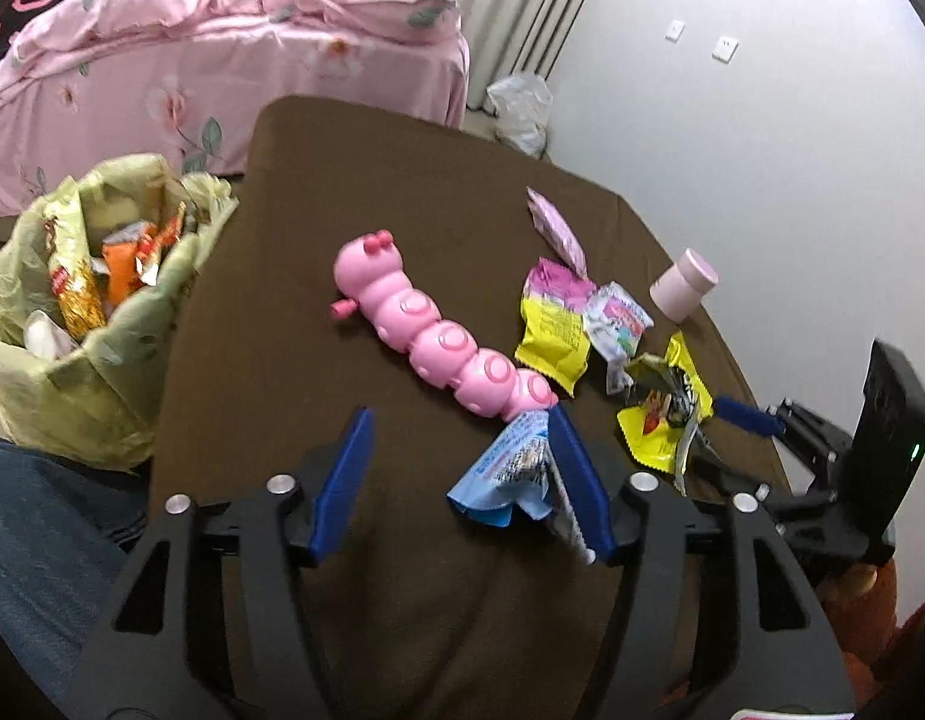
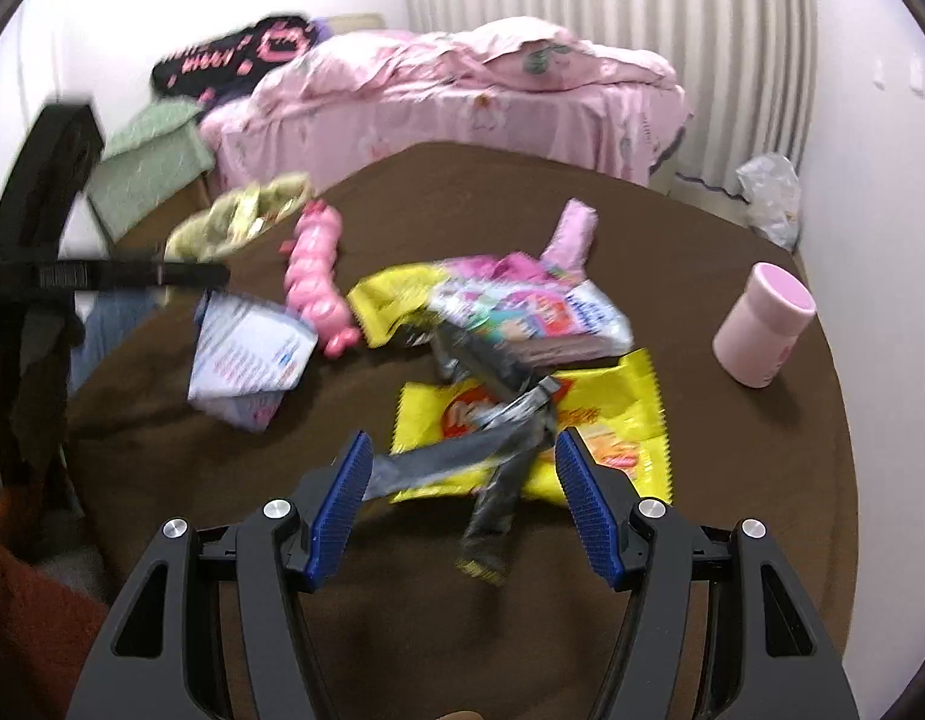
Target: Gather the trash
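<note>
Trash bag (image 1: 72, 324) contents show only from the left claw (image 1: 459, 468).

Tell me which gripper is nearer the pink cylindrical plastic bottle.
Right. The right gripper is over the yellow wrapper, beside the pink cylindrical plastic bottle; the left gripper is farther, by the pink caterpillar toy.

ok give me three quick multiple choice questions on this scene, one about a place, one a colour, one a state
1. Where is the trash bag?
A. off the table's left edge
B. on the bed
C. under the pink cup

2. What colour is the caterpillar toy?
A. green
B. pink
C. blue

3. How is the right hand-held gripper?
A. shut on the cup
B. out of view
C. open over the yellow wrapper

Answers:
1 A, the bag stands beside the brown table, left of it.
2 B, its whole body is pink.
3 C, its blue pads are spread apart above the wrapper.
</note>
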Demonstrator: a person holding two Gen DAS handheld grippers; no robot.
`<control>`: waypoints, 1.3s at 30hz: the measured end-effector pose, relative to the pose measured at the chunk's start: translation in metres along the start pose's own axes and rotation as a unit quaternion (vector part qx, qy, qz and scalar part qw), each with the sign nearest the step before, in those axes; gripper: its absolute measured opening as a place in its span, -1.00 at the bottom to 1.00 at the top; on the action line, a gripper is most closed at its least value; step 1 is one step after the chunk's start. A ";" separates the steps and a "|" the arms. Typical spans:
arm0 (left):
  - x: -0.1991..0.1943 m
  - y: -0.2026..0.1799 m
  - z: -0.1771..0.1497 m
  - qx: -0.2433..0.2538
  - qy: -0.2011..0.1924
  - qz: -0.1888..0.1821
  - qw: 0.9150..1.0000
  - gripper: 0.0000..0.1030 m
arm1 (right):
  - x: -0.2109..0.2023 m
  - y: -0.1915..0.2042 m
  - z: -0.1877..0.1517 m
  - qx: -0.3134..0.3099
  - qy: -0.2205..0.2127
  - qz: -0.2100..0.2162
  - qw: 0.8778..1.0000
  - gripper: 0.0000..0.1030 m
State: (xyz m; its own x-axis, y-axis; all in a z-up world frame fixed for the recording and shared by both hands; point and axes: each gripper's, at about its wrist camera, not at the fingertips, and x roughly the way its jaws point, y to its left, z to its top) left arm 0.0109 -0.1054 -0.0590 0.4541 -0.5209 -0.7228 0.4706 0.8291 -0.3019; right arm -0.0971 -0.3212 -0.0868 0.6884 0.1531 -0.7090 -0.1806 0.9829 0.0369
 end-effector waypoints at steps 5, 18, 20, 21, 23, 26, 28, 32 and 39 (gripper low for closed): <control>-0.002 -0.017 -0.004 0.020 -0.009 -0.021 1.000 0.37 | 0.009 0.008 -0.017 -0.070 0.036 -0.088 0.993 0.16; 0.008 -0.053 -0.018 0.070 0.014 -0.020 0.997 0.64 | -0.008 -0.054 -0.052 0.102 0.051 -0.004 0.993 0.17; 0.005 -0.053 -0.018 0.069 0.010 -0.025 0.997 0.64 | -0.012 -0.053 -0.054 0.088 0.058 0.006 0.994 0.17; 0.006 -0.053 -0.018 0.067 0.012 -0.022 0.997 0.64 | -0.015 -0.052 -0.055 0.082 0.061 0.009 0.995 0.14; 0.007 -0.050 -0.018 0.055 0.014 -0.011 0.998 0.64 | -0.021 -0.050 -0.052 0.078 0.039 -0.018 0.996 0.12; 0.009 -0.041 -0.017 0.030 0.011 0.017 0.999 0.64 | -0.032 -0.043 -0.035 0.065 -0.026 -0.055 0.996 0.12; 0.006 -0.037 -0.015 0.023 0.001 0.034 0.999 0.64 | -0.027 -0.045 -0.019 0.075 -0.039 -0.050 0.995 0.12; -0.002 -0.033 -0.015 0.026 -0.014 0.058 0.998 0.64 | 0.001 -0.045 0.003 0.065 0.000 -0.009 0.998 0.05; 0.004 -0.029 -0.017 0.020 0.005 0.063 0.998 0.50 | 0.025 -0.054 0.015 0.090 0.013 0.033 0.995 -0.59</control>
State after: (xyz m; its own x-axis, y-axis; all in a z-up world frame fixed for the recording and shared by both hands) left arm -0.0135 -0.1281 -0.0639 0.5045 -0.4101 -0.7598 0.4399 0.8793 -0.1826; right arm -0.0598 -0.3687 -0.0963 0.6599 0.2171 -0.7193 -0.0948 0.9737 0.2070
